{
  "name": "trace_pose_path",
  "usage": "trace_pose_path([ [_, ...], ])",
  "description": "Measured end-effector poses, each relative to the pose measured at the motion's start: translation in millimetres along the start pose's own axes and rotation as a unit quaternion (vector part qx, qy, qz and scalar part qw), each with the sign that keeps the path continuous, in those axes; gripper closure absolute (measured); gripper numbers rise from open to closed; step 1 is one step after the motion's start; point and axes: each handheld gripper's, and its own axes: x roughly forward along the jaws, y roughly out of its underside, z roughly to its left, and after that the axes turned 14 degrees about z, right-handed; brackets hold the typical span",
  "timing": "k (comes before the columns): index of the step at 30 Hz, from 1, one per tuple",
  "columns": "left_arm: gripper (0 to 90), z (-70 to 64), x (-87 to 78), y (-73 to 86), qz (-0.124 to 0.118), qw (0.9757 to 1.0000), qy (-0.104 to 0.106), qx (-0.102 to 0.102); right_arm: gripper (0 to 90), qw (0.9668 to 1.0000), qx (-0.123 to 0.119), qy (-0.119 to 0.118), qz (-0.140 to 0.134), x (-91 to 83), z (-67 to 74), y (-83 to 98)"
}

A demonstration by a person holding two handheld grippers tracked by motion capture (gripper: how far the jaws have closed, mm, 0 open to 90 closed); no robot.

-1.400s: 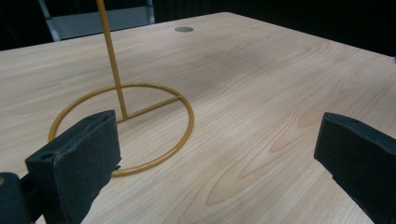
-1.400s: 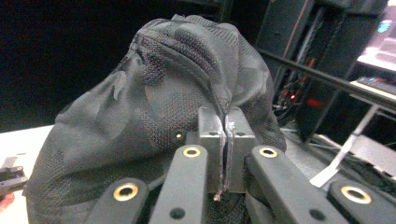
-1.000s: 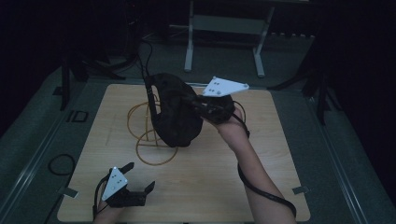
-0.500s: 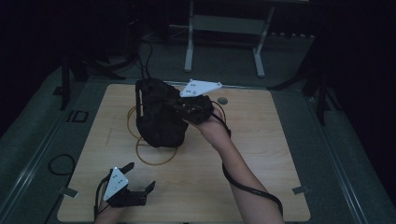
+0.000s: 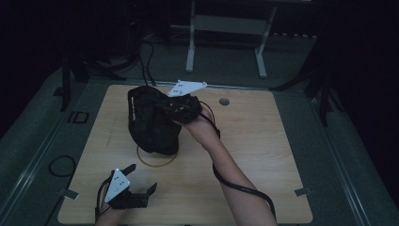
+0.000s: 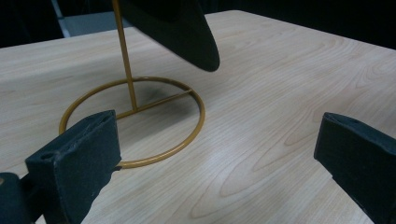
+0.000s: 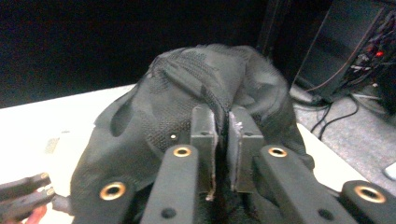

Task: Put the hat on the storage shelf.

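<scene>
Black cap (image 5: 153, 123) carried from 1 o'clock down over the gold stand (image 5: 157, 160) at desk centre, right gripper (image 7: 222, 144) jaws just easing yet pinching fabric, left gripper (image 5: 123, 188) jaws wide, empty at 7 o'clock: hanging nearly done.

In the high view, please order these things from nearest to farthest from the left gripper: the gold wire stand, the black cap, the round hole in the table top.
1. Gold wire stand: its ring base lies just beyond the left gripper, slightly right.
2. Black cap: above the stand, mid-table.
3. Round hole: far right, near the back edge.
</scene>
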Motion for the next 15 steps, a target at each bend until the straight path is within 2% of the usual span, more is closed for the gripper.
trace_pose_path([
  [2, 0.9, 0.7, -0.5, -0.2, 0.000, 1.0000, 0.001, -0.001, 76.4, 0.9999, 0.005, -0.007, -0.006, 1.0, -0.5, 0.3],
  [3, 0.8, 1.0, -0.7, -0.1, 0.000, 1.0000, 0.000, -0.001, 73.8, 1.0000, 0.005, -0.002, -0.003, 1.8, 0.2, 0.3],
  [5, 0.8, 1.2, -0.7, 0.1, -0.001, 1.0000, 0.002, -0.004, 63.6, 1.0000, -0.002, 0.007, 0.005, 5.4, 2.0, 0.8],
  [7, 0.8, 0.8, -0.5, 0.1, -0.001, 1.0000, 0.004, -0.003, 53.9, 1.0000, 0.005, -0.001, 0.007, 8.4, 2.2, 1.5],
  [10, 0.8, 0.2, -0.4, 0.1, -0.002, 1.0000, 0.004, -0.003, 49.2, 0.9999, 0.012, -0.007, 0.008, 10.4, 1.5, 2.0],
  [15, 0.8, 0.7, -0.8, 0.1, -0.001, 1.0000, 0.004, -0.004, 46.5, 0.9998, 0.015, -0.010, 0.011, 7.2, 0.2, 1.5],
])
